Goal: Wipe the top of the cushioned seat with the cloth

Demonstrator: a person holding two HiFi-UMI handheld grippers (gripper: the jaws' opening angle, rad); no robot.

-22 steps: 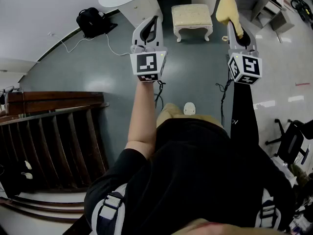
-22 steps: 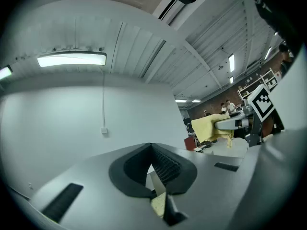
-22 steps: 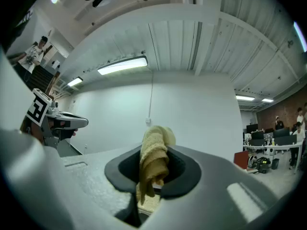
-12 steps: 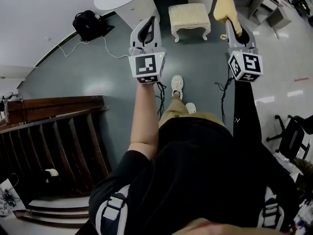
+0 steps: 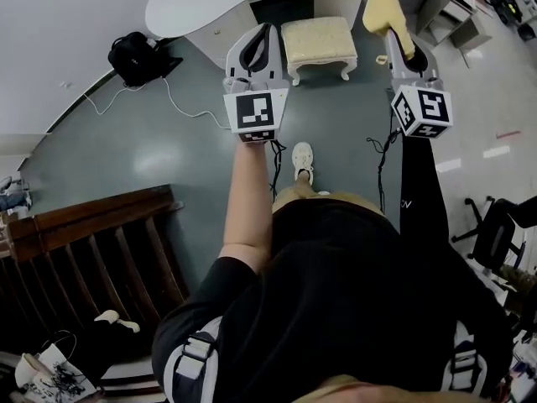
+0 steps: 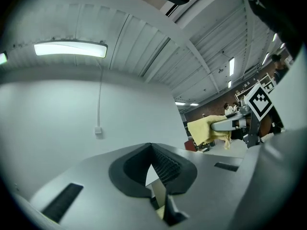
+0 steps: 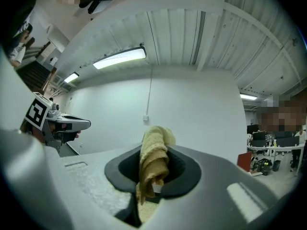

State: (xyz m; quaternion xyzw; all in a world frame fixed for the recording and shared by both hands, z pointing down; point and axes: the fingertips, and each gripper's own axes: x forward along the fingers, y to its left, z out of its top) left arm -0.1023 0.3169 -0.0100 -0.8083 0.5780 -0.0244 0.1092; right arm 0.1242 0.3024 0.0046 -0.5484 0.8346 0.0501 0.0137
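Shoe [image 5: 303, 159] stepped forward toward cushioned seat [image 5: 317, 42]; right tongs [image 5: 399, 44] clamp cloth [image 5: 383, 11]; left tongs [image 5: 263, 39] closed, empty.

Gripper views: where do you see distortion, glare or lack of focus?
Left gripper view: the fisheye lens bends the wall and ceiling lines, the corners go dark, and the strip light is blown out. Right gripper view: same bending and dark corners; the cloth is in sharp focus.

The cloth [image 7: 153, 164] is nubby yellow terry. The cushioned seat [image 5: 317, 37] has a cream fabric top. The floor [image 5: 159, 154] is smooth, glossy grey; the near-left railing [image 5: 101, 250] is dark wood.
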